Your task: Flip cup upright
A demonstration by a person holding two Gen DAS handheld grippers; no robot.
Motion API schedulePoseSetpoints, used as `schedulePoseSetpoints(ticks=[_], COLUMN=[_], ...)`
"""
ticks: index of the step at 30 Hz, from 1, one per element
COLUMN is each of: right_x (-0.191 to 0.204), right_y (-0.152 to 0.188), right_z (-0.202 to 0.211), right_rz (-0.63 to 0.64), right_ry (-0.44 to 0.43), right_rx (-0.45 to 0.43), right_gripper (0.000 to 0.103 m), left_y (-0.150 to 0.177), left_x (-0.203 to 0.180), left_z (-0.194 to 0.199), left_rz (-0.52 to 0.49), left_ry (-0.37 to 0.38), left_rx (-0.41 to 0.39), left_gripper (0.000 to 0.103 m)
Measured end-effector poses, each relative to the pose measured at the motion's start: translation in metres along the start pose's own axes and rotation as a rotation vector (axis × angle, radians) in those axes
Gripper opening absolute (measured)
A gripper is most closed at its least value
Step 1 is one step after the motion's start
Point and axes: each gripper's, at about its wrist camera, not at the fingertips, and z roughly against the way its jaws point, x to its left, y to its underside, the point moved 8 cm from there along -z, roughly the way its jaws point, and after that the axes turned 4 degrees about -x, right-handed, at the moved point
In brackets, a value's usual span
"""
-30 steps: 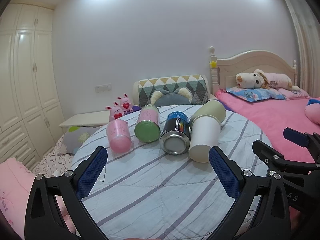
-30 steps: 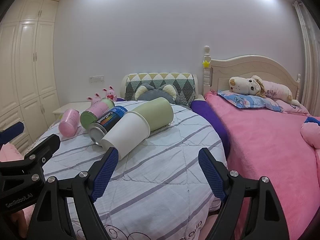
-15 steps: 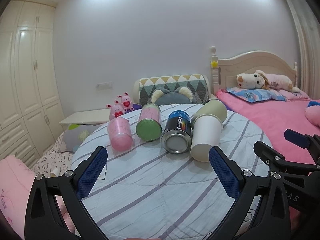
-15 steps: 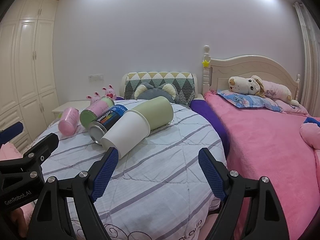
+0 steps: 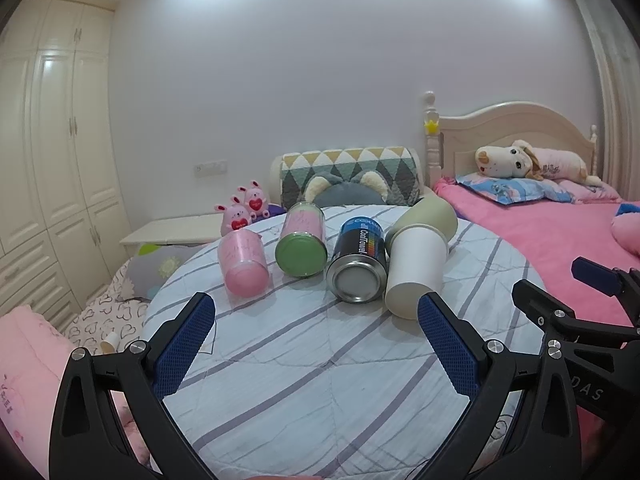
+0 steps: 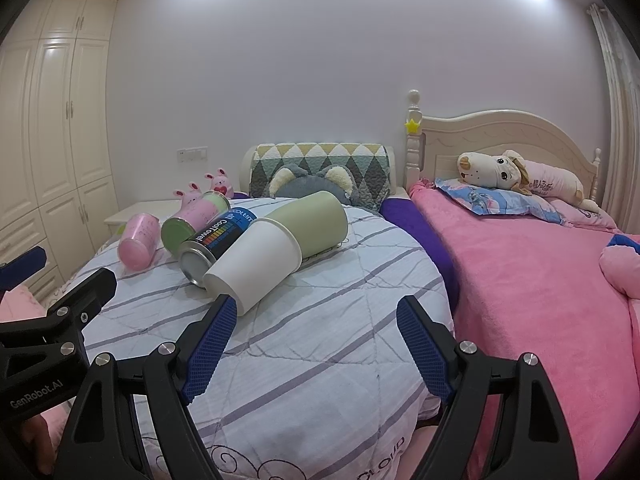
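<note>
A white paper cup lies on its side on the striped round table, its bottom toward me, with a green cup behind it. It also shows in the right wrist view, with the green cup at its mouth end. A pink cup, a green-based container and a dark can lie beside it. My left gripper is open, short of the row. My right gripper is open, its left finger just below the white cup.
A pink bed with a plush dog lies to the right. A patterned cushion and pink bunny toys are behind the table. Wardrobes stand at the left. The right gripper shows in the left wrist view.
Both views have shifted slightly; the cups appear a little nearer and lower. Nothing on the table has moved and both grippers stay open.
</note>
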Motion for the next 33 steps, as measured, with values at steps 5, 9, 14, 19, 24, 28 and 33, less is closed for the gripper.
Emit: schedulePoseSetpoints(ticks=[5, 9, 14, 19, 24, 28, 33], right_x=[-0.001, -0.001, 0.000, 0.000, 0.004, 0.010, 0.028], right_y=[0.000, 0.001, 0.001, 0.002, 0.003, -0.002, -0.010], right_z=[0.001, 0.001, 0.001, 0.000, -0.003, -0.010, -0.025], right_rz=[0.001, 0.002, 0.001, 0.004, 0.014, 0.022, 0.025], right_ry=[0.002, 0.001, -0.001, 0.003, -0.005, -0.028, -0.081], right_rx=[0.000, -0.001, 0.000, 0.004, 0.022, 0.043, 0.076], right_gripper=[0.084, 0.084, 0.084, 0.084, 0.084, 0.084, 0.084], left_y=[0.000, -0.001, -0.001, 0.001, 0.005, 0.009, 0.012], left_x=[-0.001, -0.001, -0.001, 0.004, 0.014, 0.023, 0.043], left_z=[0.000, -0.001, -0.002, -0.008, -0.017, -0.026, -0.041], left_rz=[-0.002, -0.002, -0.003, 0.016, 0.034, 0.042, 0.055], left_ry=[-0.001, -0.002, -0.003, -0.006, -0.020, -0.031, -0.041], left_rx=[0.003, 0.001, 0.006, 0.036, 0.067, 0.089, 0.128], left_gripper=[0.103, 0.103, 0.103, 0.103, 0.103, 0.103, 0.103])
